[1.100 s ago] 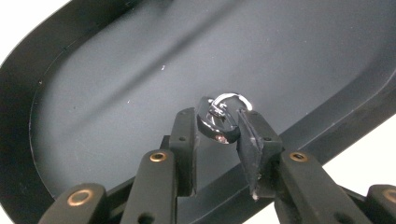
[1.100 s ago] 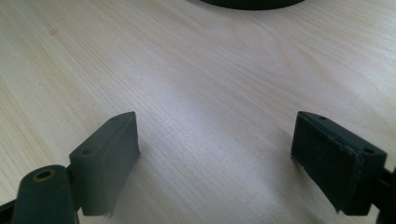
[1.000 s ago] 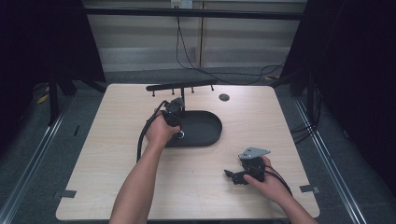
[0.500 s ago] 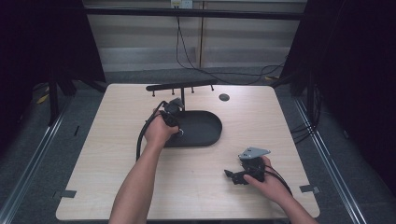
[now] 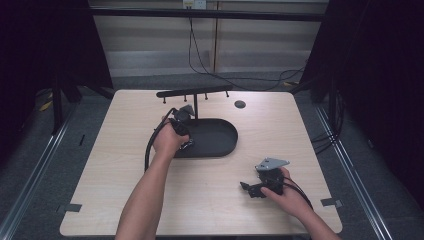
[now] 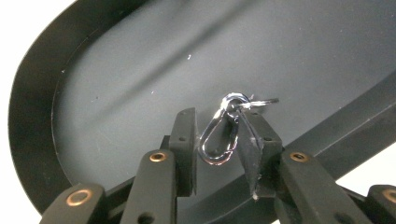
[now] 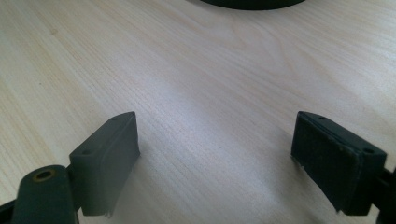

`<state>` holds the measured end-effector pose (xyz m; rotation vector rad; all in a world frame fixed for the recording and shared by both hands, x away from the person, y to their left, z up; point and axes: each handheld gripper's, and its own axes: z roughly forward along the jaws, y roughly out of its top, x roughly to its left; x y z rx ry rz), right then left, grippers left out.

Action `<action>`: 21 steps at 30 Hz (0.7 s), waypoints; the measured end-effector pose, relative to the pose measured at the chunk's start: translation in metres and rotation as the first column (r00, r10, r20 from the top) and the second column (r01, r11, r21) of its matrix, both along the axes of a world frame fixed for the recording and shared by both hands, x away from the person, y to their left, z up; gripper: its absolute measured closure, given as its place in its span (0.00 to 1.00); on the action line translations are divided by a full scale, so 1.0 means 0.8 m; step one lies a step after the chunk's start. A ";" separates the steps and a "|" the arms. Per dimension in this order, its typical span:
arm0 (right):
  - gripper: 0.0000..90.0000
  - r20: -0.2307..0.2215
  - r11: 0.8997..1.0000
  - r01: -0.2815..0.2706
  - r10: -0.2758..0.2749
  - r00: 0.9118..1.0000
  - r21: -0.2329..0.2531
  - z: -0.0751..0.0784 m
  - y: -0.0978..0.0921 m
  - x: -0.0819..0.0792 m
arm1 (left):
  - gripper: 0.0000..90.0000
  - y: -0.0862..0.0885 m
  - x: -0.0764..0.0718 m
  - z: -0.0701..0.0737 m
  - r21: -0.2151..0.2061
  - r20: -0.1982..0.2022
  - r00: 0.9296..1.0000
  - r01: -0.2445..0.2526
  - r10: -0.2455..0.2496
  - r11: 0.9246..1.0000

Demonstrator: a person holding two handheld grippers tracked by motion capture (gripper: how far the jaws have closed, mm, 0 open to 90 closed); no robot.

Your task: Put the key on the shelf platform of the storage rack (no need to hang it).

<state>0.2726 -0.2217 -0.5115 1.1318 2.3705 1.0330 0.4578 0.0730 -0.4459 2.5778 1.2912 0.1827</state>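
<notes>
Left gripper point(image 5: 184, 131) sits over the near-left end of the black oval tray point(image 5: 220, 131), hand wrapped round it; from the high view the fingers themselves are hidden under the hand. The left gripper view fills that gap: the two fingers point(image 6: 186, 140) stand close together with a silver carabiner clip point(image 6: 219, 137) between them, its small key ring point(image 6: 259, 101) poking out at the far end. Fingers look clenched on the clip, though whether both pads truly touch it cannot be told; the clip sits low over the tray's dark floor point(image 6: 154, 70), inside the raised rim. The clip is too small to make out from the high view. Behind the tray, a black bar with short pegs point(image 5: 195, 93) stands on a thin post, and a small dark disc point(image 5: 240, 104) lies on the desk point(image 5: 280, 125) near the far-right area. Right gripper point(image 5: 252, 189) rests low on the desk near the front right, well apart from the tray, grey three-cornered plate on top. The right gripper view shows its fingers point(image 7: 107, 154) released and spread wide, bare pale wood between them, the tray's edge point(image 7: 252, 3) just at the top.
</notes>
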 end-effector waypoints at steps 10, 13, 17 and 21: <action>0.16 -0.001 1.000 0.001 -0.001 1.000 0.000 0.000 0.000 0.000 | 0.74 0.002 -0.007 0.010 -0.031 -0.011 1.000 0.007 -0.007 0.999; 0.16 -0.001 1.000 0.001 -0.001 1.000 0.000 0.000 0.000 0.000 | 0.73 0.002 -0.009 0.012 -0.039 -0.014 1.000 0.011 -0.012 0.999; 0.16 0.001 1.000 0.000 0.000 1.000 -0.001 0.000 0.000 0.000 | 0.72 0.003 -0.011 0.015 -0.053 -0.015 1.000 0.006 -0.007 0.999; 0.16 0.001 1.000 0.000 0.000 1.000 -0.001 0.000 0.000 0.000 | 0.71 0.003 -0.014 0.019 -0.062 -0.019 1.000 0.010 -0.011 0.998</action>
